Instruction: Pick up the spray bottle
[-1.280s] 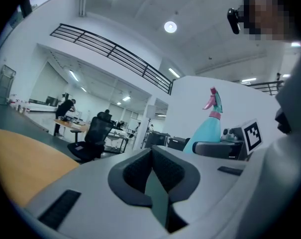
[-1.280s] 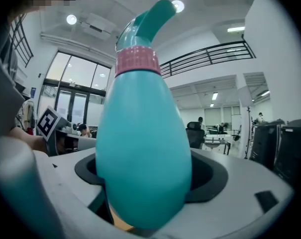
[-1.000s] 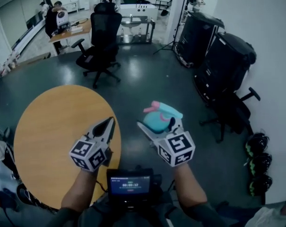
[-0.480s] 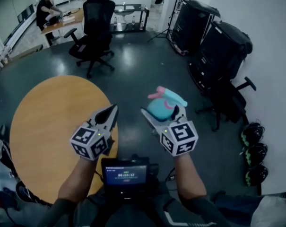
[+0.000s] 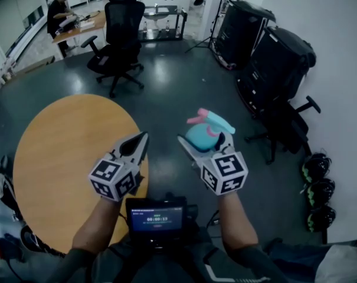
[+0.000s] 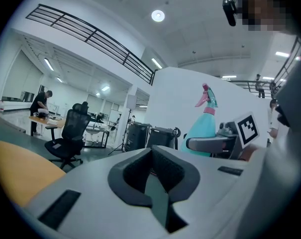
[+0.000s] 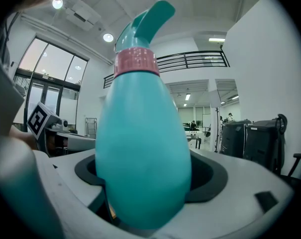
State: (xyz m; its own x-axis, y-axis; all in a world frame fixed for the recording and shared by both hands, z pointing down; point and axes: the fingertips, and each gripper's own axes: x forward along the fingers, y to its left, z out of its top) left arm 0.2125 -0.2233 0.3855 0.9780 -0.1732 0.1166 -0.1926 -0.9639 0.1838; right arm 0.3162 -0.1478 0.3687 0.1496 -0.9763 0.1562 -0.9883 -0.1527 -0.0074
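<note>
**A:** What is cut off or hard to read?

**B:** The round wooden table (image 5: 60,158) runs off the left edge of the head view. Part of its right rim lies under the left gripper (image 5: 141,139). The dark rounded shapes (image 5: 320,187) at the right edge, against the white wall (image 5: 337,52), are too dim to name. On the spray bottle (image 5: 205,131), the lower body is hidden behind the right gripper (image 5: 206,141). Only its teal shoulder, pink collar and pink trigger show there.

**A:** So where is the bottle?

**B:** It is just right of centre in the head view, upright, off the table and over the floor (image 5: 184,93). In the right gripper view it fills the middle of the frame. Its teal body sits between the two pads, which press on it from both sides, so the right gripper is clamped on it.

**A:** And the left one?

**B:** Its jaws are closed together with nothing between them.

**A:** The room?

**B:** The dark, glossy floor takes up most of the head view, with the table at lower left. Two big black cases (image 5: 272,58) stand at upper right. A black office chair (image 5: 116,40) is near the top, left of centre. A person (image 5: 59,10) is at a desk (image 5: 84,25) in the upper left corner. A small lit screen (image 5: 156,219) sits at the bottom, between the forearms.
</note>
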